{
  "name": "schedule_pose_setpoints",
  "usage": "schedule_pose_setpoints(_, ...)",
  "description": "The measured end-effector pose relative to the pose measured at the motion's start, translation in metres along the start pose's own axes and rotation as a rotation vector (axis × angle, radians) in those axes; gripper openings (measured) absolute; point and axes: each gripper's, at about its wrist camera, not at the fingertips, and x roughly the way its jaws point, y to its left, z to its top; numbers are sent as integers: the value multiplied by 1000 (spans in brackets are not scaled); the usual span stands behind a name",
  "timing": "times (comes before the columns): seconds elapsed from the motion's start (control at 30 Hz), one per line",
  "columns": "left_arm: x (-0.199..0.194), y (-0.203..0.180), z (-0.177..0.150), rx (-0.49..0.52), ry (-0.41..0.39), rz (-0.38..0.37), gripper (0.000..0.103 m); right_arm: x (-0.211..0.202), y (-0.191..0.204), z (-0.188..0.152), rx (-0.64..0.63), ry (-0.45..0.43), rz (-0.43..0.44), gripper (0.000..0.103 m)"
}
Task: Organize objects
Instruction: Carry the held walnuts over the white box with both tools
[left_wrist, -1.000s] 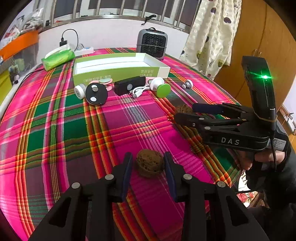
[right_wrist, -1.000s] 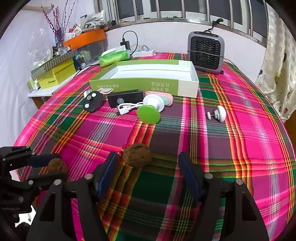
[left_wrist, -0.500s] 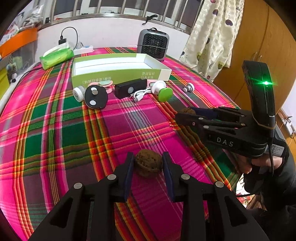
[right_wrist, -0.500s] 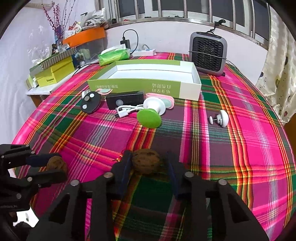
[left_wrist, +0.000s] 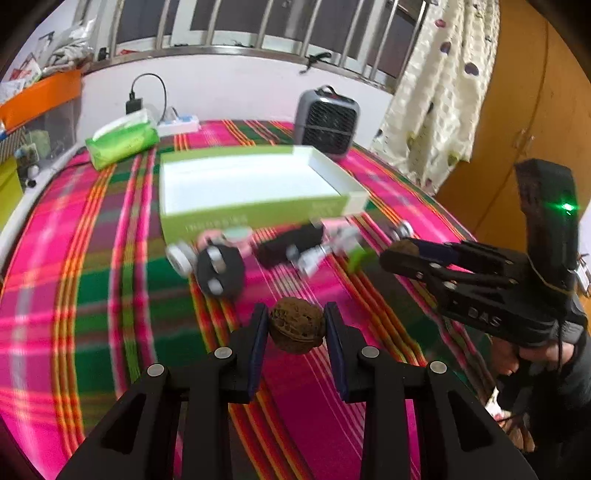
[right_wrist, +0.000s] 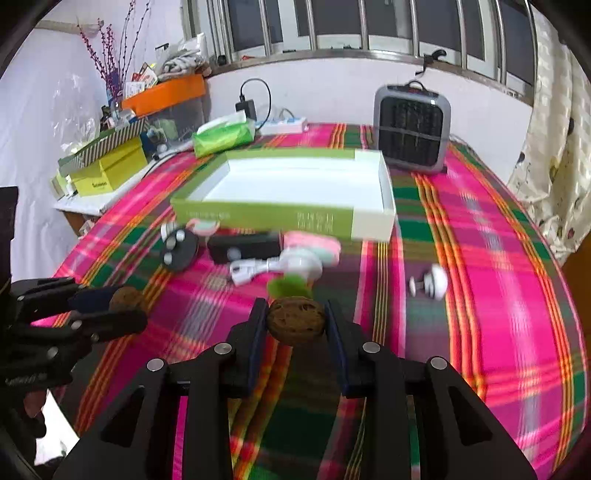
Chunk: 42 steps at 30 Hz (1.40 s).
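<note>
Plaid pink-green tablecloth (left_wrist: 110, 295) | left gripper (left_wrist: 295, 326) clamps brown wrinkled walnut (left_wrist: 296, 325); right gripper (right_wrist: 295, 321) clamps second brown walnut (right_wrist: 295, 320) | light, rigid, round: keep your pads across the widest part.

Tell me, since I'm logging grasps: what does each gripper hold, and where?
Left gripper: a walnut, pinched across its sides. Right gripper: another walnut, likewise.

Bare plaid desk (right_wrist: 480, 295) is seen at 3 o'clock. At 12 o'clock the open box (right_wrist: 288, 218) is fronted by small gadgets (right_wrist: 243, 251).
</note>
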Motion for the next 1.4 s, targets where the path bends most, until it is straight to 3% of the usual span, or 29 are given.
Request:
schedule_pose_setpoints(0.3, 14, 28, 45, -36, -49, 19, 28, 15, -2, 41, -17, -25, 6, 32)
schedule_pose_setpoints(0.67, 54, 54, 83, -46, -9, 63, 28, 58, -20, 87, 15, 18, 16, 32)
schedule_pose_setpoints(0.93, 83, 62, 97, -54, 42, 97, 28, 97, -31, 93, 33, 106, -1, 32)
schedule_pose_setpoints(1.4, 108, 69, 103, -66, 103, 113, 28, 119, -42, 95, 33, 166, -29, 32)
